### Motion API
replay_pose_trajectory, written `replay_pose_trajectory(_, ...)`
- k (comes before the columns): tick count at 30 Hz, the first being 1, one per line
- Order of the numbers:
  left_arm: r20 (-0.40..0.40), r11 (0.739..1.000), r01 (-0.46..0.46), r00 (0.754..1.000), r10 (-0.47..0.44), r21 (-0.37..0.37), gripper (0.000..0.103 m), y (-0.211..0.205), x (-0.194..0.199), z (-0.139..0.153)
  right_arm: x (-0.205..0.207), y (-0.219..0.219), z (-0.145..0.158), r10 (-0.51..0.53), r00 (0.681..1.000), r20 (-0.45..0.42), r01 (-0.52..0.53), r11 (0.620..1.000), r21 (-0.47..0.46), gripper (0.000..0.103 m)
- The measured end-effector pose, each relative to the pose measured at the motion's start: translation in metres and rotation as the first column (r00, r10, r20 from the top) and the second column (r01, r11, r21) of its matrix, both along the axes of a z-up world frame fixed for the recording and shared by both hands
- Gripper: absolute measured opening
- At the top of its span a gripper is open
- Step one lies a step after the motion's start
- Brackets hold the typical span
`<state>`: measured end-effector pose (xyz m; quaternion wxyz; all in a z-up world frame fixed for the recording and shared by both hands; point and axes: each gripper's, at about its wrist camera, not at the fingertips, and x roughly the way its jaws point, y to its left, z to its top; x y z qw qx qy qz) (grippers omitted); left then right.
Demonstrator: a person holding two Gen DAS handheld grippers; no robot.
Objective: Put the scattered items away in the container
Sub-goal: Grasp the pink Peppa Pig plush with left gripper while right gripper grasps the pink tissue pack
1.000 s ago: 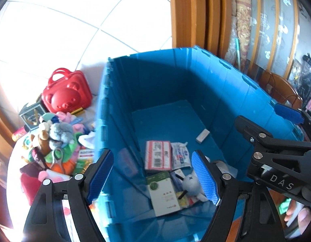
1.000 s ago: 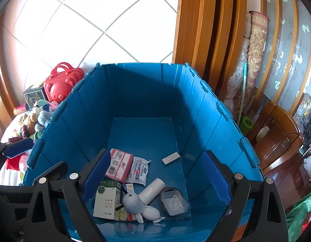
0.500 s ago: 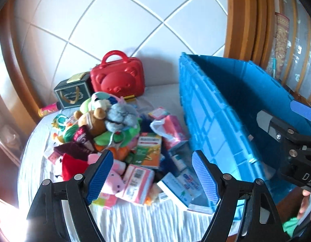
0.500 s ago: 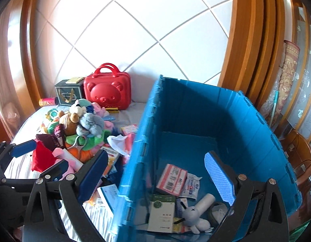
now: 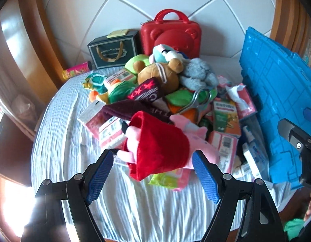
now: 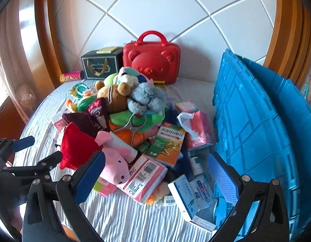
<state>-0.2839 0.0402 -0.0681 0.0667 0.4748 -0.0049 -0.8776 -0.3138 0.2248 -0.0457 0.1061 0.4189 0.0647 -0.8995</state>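
A heap of scattered items lies on the white bedspread (image 5: 60, 141): a red cloth pouch (image 5: 159, 147), a pink pig plush (image 6: 115, 165), a brown bear plush (image 5: 159, 74), a grey plush (image 6: 147, 98), and pink and green boxes (image 6: 167, 145). My left gripper (image 5: 153, 177) hovers open just before the red pouch, nothing between its pads. My right gripper (image 6: 155, 177) stands open over a pink box (image 6: 145, 177) and a white-blue box (image 6: 187, 193). The blue container (image 6: 252, 133) stands to the right of the heap, its outer wall towards me.
A red bear-faced case (image 6: 151, 60) and a dark gift box (image 6: 101, 64) lean at the white quilted headboard (image 6: 155, 6). A pink tube (image 6: 72, 76) lies at the far left. Wooden frame posts flank both sides. The bed edge falls off near me.
Both grippers have swung left, from above the blue container's inside to facing the heap on the bed. The container has slid to the right edge of both views. Both stay open and empty.
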Motion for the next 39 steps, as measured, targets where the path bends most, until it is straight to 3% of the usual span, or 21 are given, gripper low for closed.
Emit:
replay_pose_trajectory(6,0.040,0.997,-0.076,0.996,0.075,0.023,0.081,-0.036,-0.015,-0.031,-0.022,-0.014,-0.052,0.021,0.993,0.120,-0.024,0.999,0.024,0.103)
replay_pose_trajectory(15,-0.001,0.987,-0.156,0.988,0.156,-0.033,0.081,-0.048,-0.077,-0.032,-0.051,-0.022,-0.091,0.091,0.974,0.209,-0.098,0.995,0.023,0.103)
replay_pose_trajectory(20,0.085,0.987,-0.151,0.984,0.156,-0.057,0.081,-0.049,-0.097,-0.066,-0.051,-0.029,-0.118,0.146,0.947,0.285,-0.168,0.984,0.055,0.103)
replay_pose_trajectory(25,0.094,0.986,-0.155,0.983,0.160,-0.056,0.081,-0.054,-0.066,-0.082,-0.048,-0.034,-0.131,0.141,0.943,0.301,-0.163,0.985,0.049,0.103)
replay_pose_trajectory(31,0.121,0.995,-0.096,0.988,0.098,-0.022,0.081,-0.058,-0.016,-0.096,-0.036,-0.040,-0.138,0.086,0.951,0.296,-0.105,0.993,0.047,0.103)
replay_pose_trajectory(39,0.175,0.996,0.076,0.981,-0.084,0.049,0.081,-0.026,0.024,-0.123,-0.015,-0.058,-0.141,0.064,0.959,0.277,-0.084,0.995,0.061,0.103)
